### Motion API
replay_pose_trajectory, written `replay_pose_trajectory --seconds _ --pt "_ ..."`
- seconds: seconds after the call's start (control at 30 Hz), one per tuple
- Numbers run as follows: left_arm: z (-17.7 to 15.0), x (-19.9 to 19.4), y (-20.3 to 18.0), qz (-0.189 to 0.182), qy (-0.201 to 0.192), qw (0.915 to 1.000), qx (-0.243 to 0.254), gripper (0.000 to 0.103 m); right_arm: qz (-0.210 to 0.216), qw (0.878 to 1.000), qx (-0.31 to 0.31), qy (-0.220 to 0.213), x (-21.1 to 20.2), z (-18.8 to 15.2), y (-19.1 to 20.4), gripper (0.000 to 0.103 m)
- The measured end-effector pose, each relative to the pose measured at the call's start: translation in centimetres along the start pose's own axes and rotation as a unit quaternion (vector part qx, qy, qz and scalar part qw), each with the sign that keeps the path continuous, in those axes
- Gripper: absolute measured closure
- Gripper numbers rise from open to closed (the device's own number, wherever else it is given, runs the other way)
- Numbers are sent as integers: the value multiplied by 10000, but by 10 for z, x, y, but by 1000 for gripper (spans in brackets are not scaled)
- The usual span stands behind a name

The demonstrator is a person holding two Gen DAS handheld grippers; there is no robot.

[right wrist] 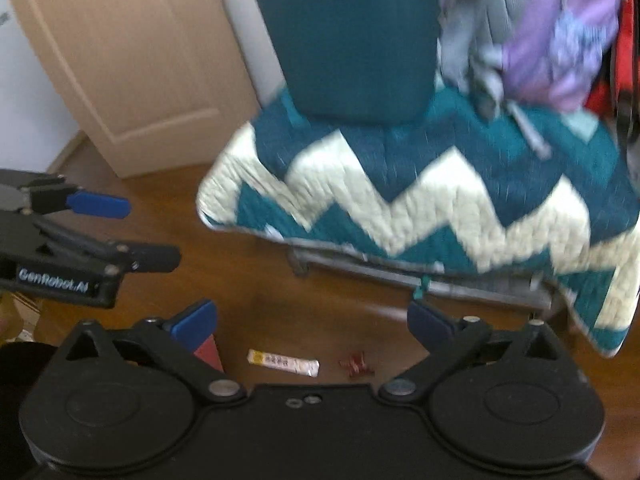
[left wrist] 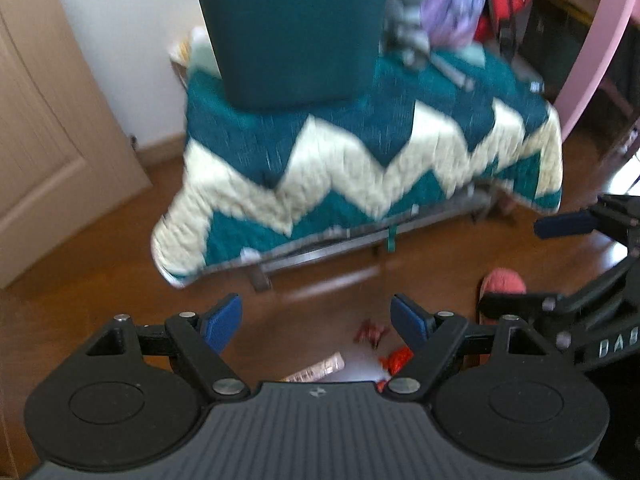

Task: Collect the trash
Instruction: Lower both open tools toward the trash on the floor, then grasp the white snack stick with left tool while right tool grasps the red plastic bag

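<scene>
Trash lies on the brown wooden floor in front of a low bed. In the left wrist view my left gripper (left wrist: 316, 322) hangs open above a long pale wrapper (left wrist: 318, 368), a dark red crumpled wrapper (left wrist: 372, 332) and a bright red wrapper (left wrist: 396, 360); nothing is between its blue pads. My right gripper (left wrist: 510, 266) shows open at the right edge. In the right wrist view my right gripper (right wrist: 312, 322) is wide open over the pale wrapper (right wrist: 284, 362) and the dark red wrapper (right wrist: 356, 364). My left gripper (right wrist: 154, 234) is open at the left.
A low bed (left wrist: 360, 152) with a teal and cream zigzag quilt and an upright teal cushion (left wrist: 292, 28) stands just behind the trash. A pink slipper (left wrist: 504, 282) lies on the floor at the right. A beige door (right wrist: 128, 60) stands at the left, with bags (right wrist: 560, 40) on the bed.
</scene>
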State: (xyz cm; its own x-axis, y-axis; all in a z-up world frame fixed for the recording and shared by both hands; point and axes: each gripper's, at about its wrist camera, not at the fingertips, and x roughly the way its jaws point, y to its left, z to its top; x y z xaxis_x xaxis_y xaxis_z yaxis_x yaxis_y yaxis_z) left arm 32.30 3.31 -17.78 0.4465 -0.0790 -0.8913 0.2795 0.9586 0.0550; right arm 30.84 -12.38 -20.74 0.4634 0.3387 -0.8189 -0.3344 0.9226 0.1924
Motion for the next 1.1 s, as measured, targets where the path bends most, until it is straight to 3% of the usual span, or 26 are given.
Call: replay_pose_trajectory --seconds 0.23,0.43,0.73,0.9,1.1 --pt "-10 86 11 -145 669 9969 394 22 -241 9960 442 736 84 -17 -29 1" --pt "-21 164 22 -307 1239 9893 712 22 -587 9815 1022 1510 167 -57 -53 2" --pt "-78 277 20 -422 1983 9665 1575 22 -765 9561 1136 2589 265 -120 -74 7" --pt "-112 321 17 -382 1985 9583 2022 22 -666 9384 1248 3154 306 -151 -89 10" --pt "-144 360 2 -683 2141 9379 2643 22 -611 9251 1323 3506 339 -177 -93 11"
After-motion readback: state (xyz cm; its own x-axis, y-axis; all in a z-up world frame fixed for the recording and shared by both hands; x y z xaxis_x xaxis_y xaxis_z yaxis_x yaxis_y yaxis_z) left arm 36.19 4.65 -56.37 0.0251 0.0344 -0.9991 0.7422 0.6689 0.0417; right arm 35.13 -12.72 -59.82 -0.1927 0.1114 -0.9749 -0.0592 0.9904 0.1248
